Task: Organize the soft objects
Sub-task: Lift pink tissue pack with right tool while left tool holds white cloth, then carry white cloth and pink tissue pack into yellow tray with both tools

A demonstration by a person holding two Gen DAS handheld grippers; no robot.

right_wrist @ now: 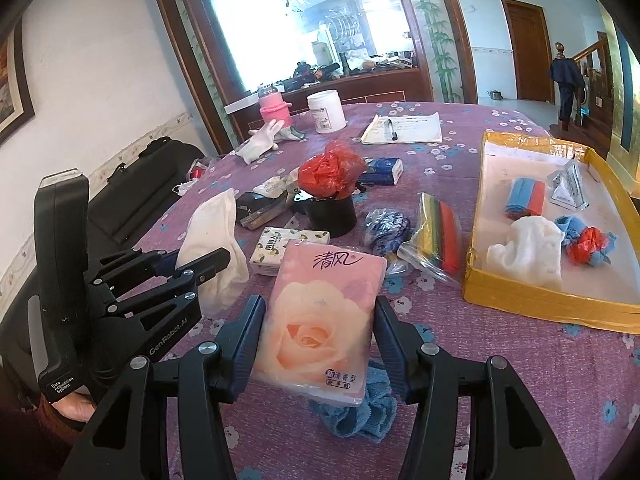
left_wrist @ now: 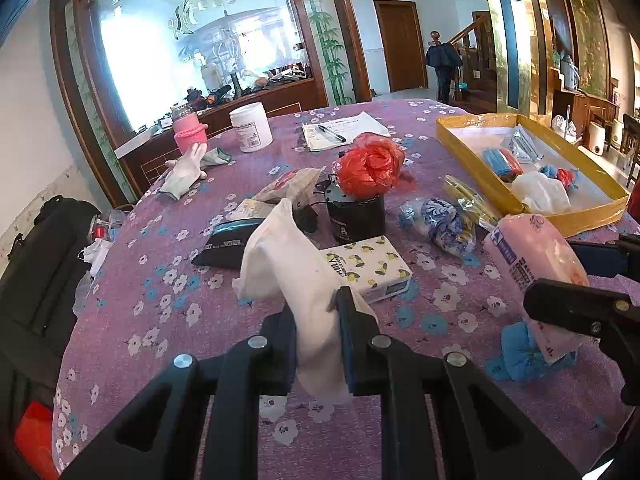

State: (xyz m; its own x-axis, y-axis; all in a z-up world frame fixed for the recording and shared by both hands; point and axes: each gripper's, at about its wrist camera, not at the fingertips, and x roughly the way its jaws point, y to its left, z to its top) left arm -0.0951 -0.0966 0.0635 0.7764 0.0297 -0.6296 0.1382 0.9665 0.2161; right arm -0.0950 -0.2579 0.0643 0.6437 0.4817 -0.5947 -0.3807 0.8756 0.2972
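Purple floral tablecloth covers the round table; a mirrored wooden cabinet stands behind it. At the right edge sits the yellow tray, holding a white cloth, a blue and red folded item and a small red and blue bundle. The left gripper is pinched on a white cloth bag, lifted upright above the cloth. The right gripper clamps a pink tissue pack, raised over a blue cloth. A red plastic bag sits atop a black cylinder. Beside it lies a lemon-print tissue pack.
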